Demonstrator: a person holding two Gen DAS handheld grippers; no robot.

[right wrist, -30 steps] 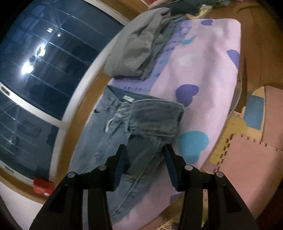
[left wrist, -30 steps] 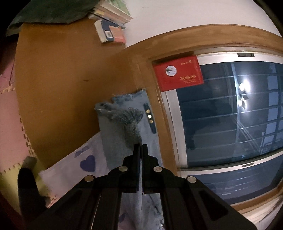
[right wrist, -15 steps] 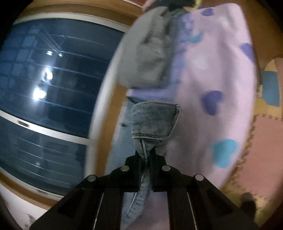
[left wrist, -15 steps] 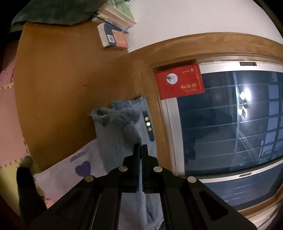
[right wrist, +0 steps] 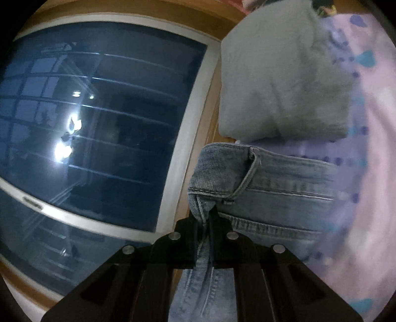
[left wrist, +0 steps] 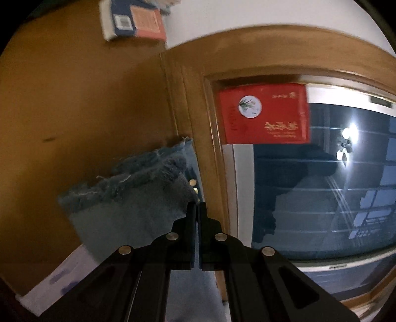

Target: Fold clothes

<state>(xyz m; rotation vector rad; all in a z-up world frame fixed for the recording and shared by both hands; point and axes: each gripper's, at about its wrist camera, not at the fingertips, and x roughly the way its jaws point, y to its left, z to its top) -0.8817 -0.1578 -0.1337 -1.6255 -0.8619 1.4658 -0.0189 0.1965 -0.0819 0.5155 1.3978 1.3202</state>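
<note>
A pair of blue jeans lies along the window edge of the wooden platform. In the left wrist view my left gripper (left wrist: pixel 196 206) is shut on the frayed leg hems of the jeans (left wrist: pixel 128 205), which spread out flat in front of the fingers. In the right wrist view my right gripper (right wrist: pixel 206 218) is shut on the jeans' waistband (right wrist: pixel 247 178) at its folded corner, with the waistband stretched to the right over the pink heart-print sheet (right wrist: pixel 376 173).
A folded grey garment (right wrist: pixel 279 86) lies on the sheet just beyond the waistband. A dark window (right wrist: pixel 86 128) runs along the platform. A red box (left wrist: pixel 262 114) leans in the window corner. Books (left wrist: pixel 133 21) lie on the wooden platform (left wrist: pixel 74 104).
My right gripper has shut on the waistband and carried it toward the window side. My left gripper has moved the leg hems closer to the wood frame; the hems now lie spread wider.
</note>
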